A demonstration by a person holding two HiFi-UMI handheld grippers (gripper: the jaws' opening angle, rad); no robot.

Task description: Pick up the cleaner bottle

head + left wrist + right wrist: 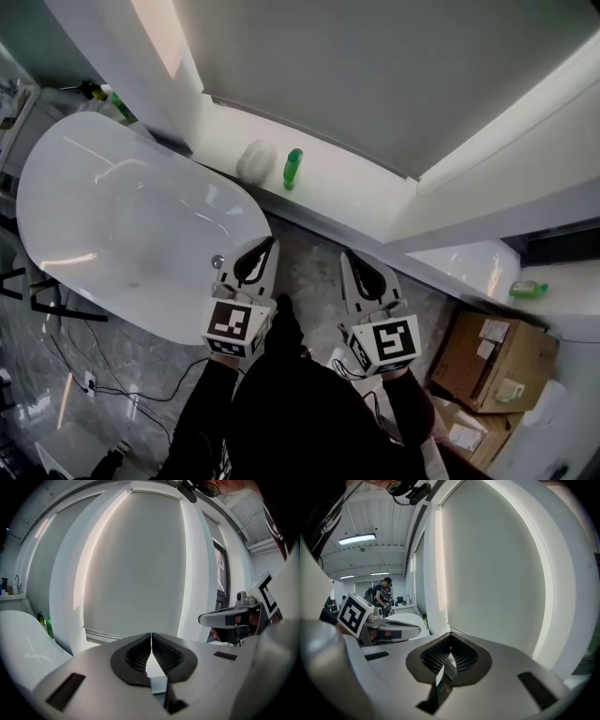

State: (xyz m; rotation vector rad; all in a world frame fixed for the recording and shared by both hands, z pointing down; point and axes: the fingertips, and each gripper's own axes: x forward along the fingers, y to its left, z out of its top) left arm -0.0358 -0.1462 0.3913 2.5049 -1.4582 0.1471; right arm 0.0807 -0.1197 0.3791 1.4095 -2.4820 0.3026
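- the cleaner bottle (293, 169) is standing upright on the white window ledge (352, 187), on the far side of the scene, just right of a rounded white thing (255, 159) and past the right end of the bathtub (84, 187).
- it is showing as a slim green bottle, narrowing a little toward the top; any label or cap detail is coming out too small to tell.
- another green bottle (528, 289) is lying on a shelf at the far right, so i am taking the one on the ledge straight ahead as the target.
- it is looking like thin plastic, so probably light, with walls that give under a hard squeeze; how full it is cannot be told.
- the smooth sides are likely slippery, and the narrow base is making it easy to knock over with a careless nudge.
- the best hold is probably around the middle of the body, below the neck, one jaw on each side.
- the left gripper (269, 242) is showing its jaws pressed together on nothing, and the right gripper (349, 255) likewise; both are hanging near the person, well apart from the bottle.
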